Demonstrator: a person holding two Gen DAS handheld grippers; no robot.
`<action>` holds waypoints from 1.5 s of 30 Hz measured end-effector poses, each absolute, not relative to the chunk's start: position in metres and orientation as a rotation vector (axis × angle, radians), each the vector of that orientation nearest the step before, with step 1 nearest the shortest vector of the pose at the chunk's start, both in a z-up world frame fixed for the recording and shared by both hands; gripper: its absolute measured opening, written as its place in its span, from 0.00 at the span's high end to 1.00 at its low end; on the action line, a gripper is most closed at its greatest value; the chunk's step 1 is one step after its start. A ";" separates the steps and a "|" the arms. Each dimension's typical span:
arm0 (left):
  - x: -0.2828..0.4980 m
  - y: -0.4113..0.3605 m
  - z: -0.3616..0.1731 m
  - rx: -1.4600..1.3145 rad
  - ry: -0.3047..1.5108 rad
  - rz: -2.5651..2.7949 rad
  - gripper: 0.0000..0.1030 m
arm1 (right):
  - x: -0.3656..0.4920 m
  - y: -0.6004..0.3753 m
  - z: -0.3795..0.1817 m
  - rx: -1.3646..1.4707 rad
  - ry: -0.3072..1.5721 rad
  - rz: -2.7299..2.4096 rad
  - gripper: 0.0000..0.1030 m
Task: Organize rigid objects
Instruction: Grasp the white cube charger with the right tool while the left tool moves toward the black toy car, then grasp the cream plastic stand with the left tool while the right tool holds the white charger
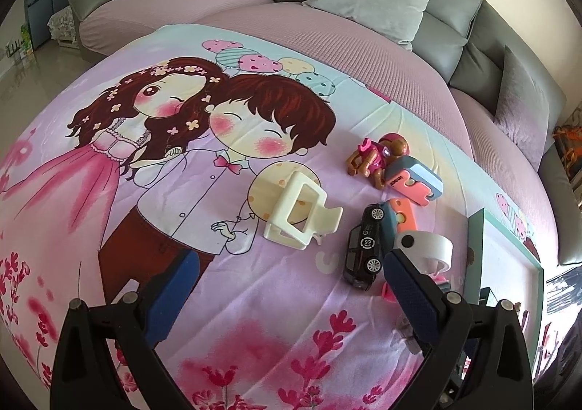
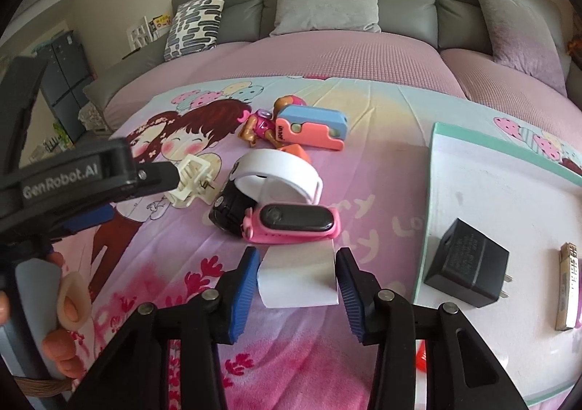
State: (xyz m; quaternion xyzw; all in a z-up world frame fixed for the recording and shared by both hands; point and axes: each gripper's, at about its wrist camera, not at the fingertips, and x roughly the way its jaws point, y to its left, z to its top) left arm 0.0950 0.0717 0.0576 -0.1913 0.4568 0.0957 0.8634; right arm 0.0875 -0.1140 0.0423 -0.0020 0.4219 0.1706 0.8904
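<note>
Two ribbed blue claw pads [image 2: 243, 295] flank smooth white strap [image 2: 296, 279]

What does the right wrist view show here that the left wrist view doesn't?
Only the right wrist view: the black charger on the white tray, the pink watch, and the left gripper's body. Only the left wrist view: the toy car's wheels and side. Both: the cream hair clip, the doll and the blue-pink case.

Left gripper [image 1: 287, 286] and right gripper [image 2: 297, 277] both spread wide, empty, low over the bed.
</note>
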 end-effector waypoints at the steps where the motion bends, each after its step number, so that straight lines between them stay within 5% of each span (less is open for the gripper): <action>1: 0.095 0.071 0.058 -0.398 0.959 0.198 0.02 | 0.087 -0.116 0.044 -0.005 0.874 0.351 0.55; 22: 0.102 0.048 0.053 -0.344 0.994 0.157 0.02 | 0.081 -0.122 0.029 -0.099 1.003 0.334 0.55; 27: 0.105 0.044 0.045 -0.326 1.032 0.140 0.02 | 0.076 -0.114 0.026 -0.142 1.006 0.365 0.40; 45: 0.107 0.048 0.031 -0.302 1.086 0.154 0.02 | 0.067 -0.097 0.014 -0.309 0.986 0.311 0.41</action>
